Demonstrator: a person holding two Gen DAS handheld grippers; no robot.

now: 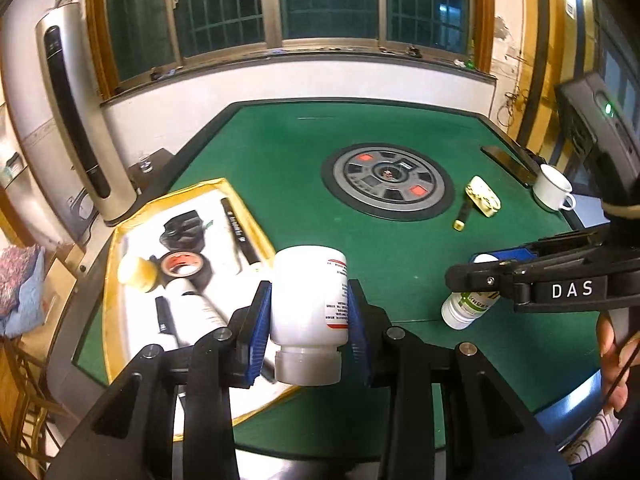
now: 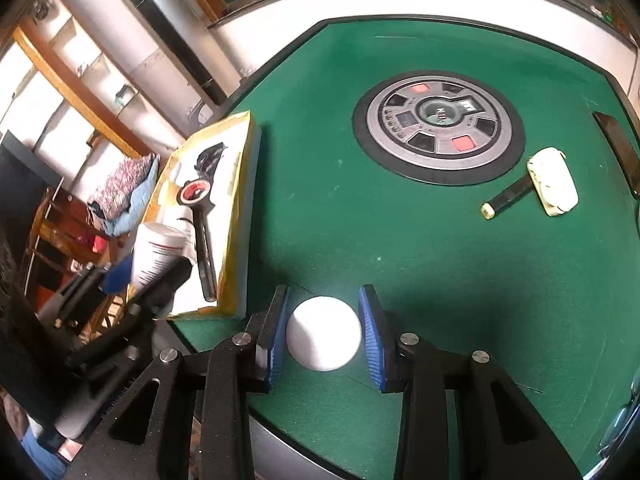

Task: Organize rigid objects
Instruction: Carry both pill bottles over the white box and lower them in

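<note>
My left gripper [image 1: 309,312] is shut on a white pill bottle [image 1: 308,300] with a red-striped label, held cap toward the camera above the near right edge of the yellow-rimmed tray [image 1: 116,256]; the bottle also shows in the right wrist view [image 2: 158,254]. My right gripper [image 2: 323,334] straddles a small white bottle with a green label [image 1: 466,306] that stands on the green table [image 1: 280,168]. Its white cap [image 2: 324,334] sits between the blue pads [image 2: 370,340], which look close to it but not clearly touching.
The tray [image 2: 240,184] holds a tape roll [image 1: 182,266], a black pen [image 1: 240,230], a black clip, a white tube and a yellow ball. On the table are a round centre console [image 1: 387,182], a cream case [image 1: 484,196], a black stick [image 1: 463,216] and a white mug [image 1: 554,188].
</note>
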